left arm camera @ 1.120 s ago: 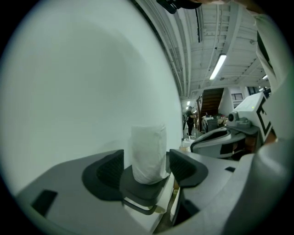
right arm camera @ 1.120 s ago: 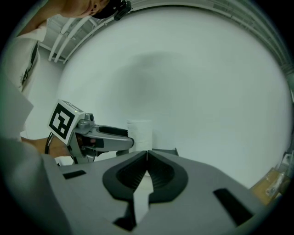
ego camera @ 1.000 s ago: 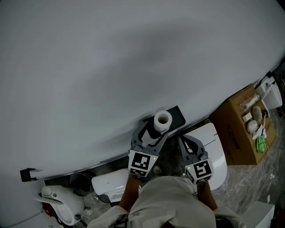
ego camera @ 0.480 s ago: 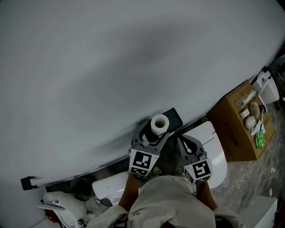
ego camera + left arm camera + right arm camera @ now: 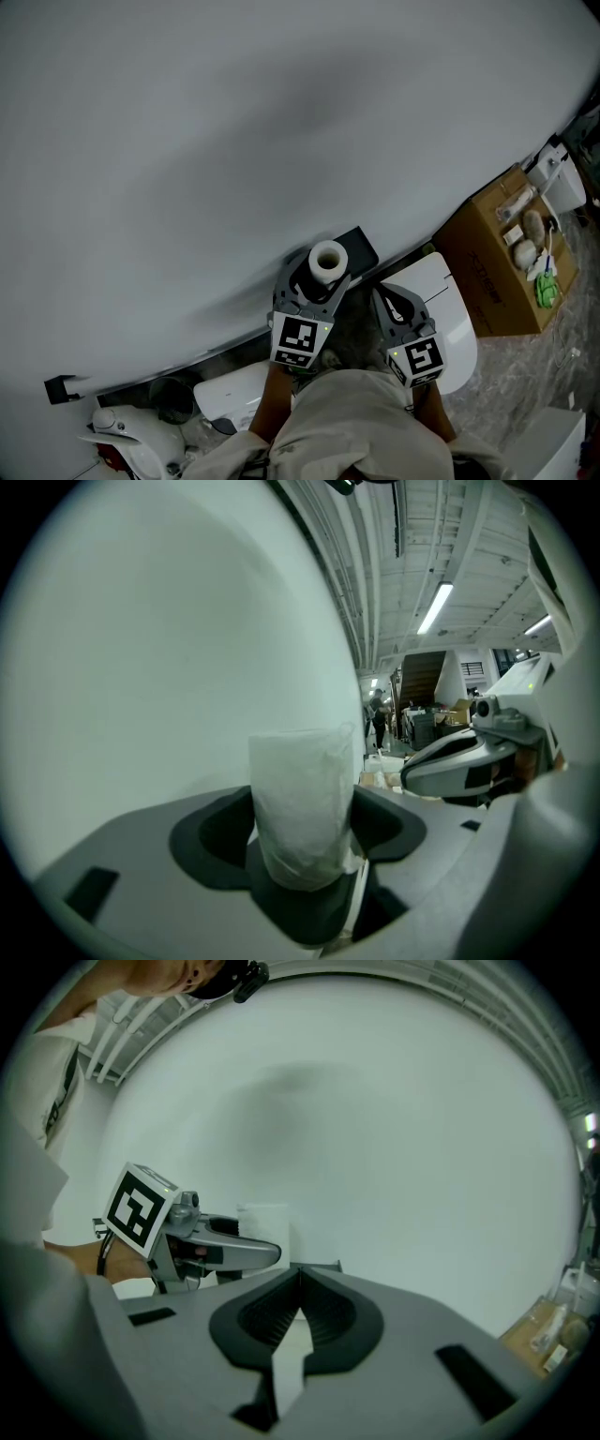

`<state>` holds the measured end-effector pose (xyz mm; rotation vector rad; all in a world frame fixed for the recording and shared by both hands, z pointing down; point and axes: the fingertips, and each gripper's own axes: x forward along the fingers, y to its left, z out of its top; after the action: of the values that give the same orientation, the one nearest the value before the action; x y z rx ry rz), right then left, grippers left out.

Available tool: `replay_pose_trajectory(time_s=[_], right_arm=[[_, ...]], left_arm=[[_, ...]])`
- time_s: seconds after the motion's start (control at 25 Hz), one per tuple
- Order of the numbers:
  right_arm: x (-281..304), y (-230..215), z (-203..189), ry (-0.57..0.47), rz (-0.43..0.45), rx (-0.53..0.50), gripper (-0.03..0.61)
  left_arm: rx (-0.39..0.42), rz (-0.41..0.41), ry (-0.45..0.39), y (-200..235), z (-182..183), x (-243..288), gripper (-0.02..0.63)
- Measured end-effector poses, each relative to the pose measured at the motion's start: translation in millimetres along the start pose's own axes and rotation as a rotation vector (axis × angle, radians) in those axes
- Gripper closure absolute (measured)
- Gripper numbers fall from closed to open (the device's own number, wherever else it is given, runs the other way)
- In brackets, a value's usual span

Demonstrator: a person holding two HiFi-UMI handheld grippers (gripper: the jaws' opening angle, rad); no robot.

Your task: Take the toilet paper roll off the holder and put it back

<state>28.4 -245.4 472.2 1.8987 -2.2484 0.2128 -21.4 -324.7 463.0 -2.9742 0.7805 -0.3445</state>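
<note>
Upright white toilet paper roll (image 5: 328, 256), hollow core upward, tight in left tool (image 5: 317, 279); right tool (image 5: 298, 1277) together, empty.

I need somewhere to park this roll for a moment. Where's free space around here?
The white toilet lid, between the right gripper and the cardboard box, looks bare. The box's open top is full, and the floor at lower left is crowded by a white appliance.
</note>
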Motion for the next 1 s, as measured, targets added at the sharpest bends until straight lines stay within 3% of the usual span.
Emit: replay_pose_trajectory(time_s=[1.0], right_arm=[[-17,-2,4,-0.008,0.017,-0.015,0.58]], left_arm=[[0.019,0.065,-0.002,-1,2,-4,0.302]])
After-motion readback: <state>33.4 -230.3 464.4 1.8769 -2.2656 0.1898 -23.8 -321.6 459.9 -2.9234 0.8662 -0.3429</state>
